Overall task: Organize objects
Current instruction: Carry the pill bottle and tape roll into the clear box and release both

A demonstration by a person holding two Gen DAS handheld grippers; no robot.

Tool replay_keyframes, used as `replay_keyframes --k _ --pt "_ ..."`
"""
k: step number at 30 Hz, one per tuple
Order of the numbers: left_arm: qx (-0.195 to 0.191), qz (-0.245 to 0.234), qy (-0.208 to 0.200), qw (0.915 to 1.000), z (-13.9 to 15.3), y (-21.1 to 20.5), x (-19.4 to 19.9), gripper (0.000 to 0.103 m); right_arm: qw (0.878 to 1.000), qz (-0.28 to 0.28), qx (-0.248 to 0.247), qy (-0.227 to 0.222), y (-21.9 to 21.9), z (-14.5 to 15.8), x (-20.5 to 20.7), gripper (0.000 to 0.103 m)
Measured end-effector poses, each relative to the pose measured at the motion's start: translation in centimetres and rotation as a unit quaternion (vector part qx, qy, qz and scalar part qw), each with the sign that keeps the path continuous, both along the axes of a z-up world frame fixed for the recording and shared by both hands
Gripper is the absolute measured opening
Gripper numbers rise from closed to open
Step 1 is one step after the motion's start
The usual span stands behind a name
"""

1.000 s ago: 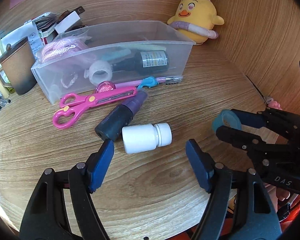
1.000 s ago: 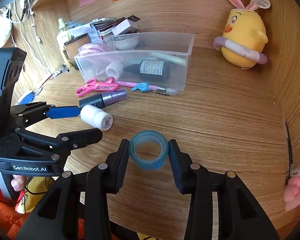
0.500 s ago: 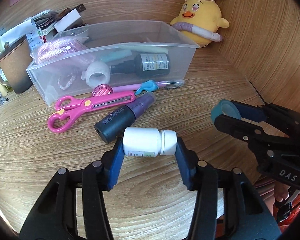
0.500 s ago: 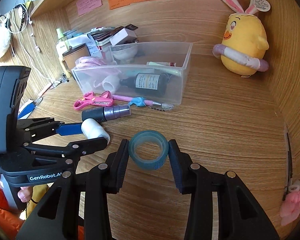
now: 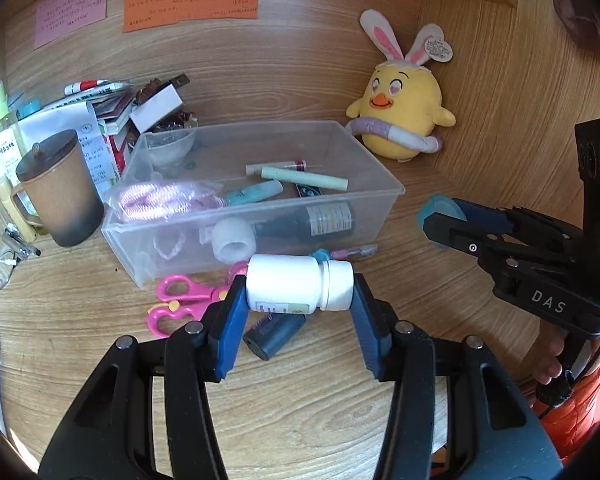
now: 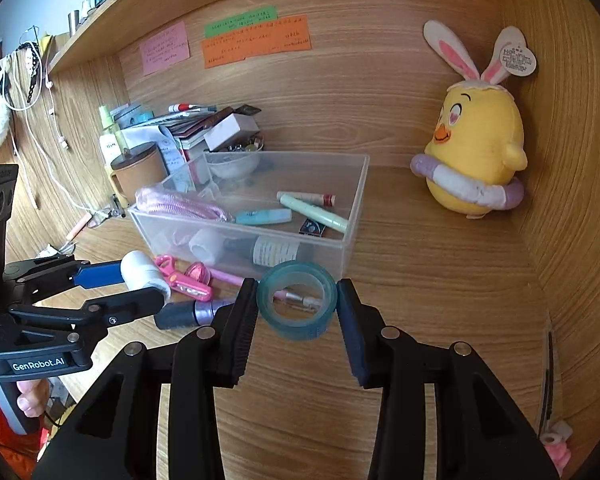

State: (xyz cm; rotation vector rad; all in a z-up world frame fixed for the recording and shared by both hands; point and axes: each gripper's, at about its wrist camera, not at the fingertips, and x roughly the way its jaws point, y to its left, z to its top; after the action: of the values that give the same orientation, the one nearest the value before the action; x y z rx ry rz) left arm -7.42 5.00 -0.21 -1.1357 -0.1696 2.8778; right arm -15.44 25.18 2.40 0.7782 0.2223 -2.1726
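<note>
My left gripper is shut on a white pill bottle, held sideways above the desk in front of the clear plastic bin. My right gripper is shut on a teal tape roll, raised in front of the bin's near right corner. The bin holds a pink cord, pens, a dark bottle and a white roll. Pink scissors and a dark purple-capped tube lie on the desk before the bin. The right gripper shows in the left wrist view, and the left gripper in the right wrist view.
A yellow chick plush sits in the back right corner. A brown lidded mug and a stack of books and boxes stand left of the bin. A pen with a teal clip lies against the bin's front.
My left gripper closed on the white bottle and lifted it off the desk. Both grippers rose and moved toward the bin; the right one kept the tape roll.
</note>
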Motion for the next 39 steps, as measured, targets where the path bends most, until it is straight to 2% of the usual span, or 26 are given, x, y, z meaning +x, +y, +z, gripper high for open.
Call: replay_keyframes --k 10,21,35,39 --pt "-0.026 0.001 0.029 0.9993 2.7 -1.8 -3.6 0.050 1.000 -0.003 0.000 0.019 -2.8 1.5 -2.2 0.036" --pt "-0.031 -0.007 -0.002 0.9995 1.7 -2.0 -8.3 0.050 0.999 0.001 0.031 0.012 -6.3 0.2 -4.9 0.036" --pt "-0.008 -0.017 -0.027 0.9994 0.8 -2.8 -9.6 0.050 0.998 0.017 0.059 -0.004 -8.9 -1.6 -6.3 0.036" --pt "-0.012 -0.016 -0.019 0.9996 1.4 -2.8 -9.2 0.057 0.998 0.022 0.065 -0.008 -9.3 -1.9 -6.2 0.036"
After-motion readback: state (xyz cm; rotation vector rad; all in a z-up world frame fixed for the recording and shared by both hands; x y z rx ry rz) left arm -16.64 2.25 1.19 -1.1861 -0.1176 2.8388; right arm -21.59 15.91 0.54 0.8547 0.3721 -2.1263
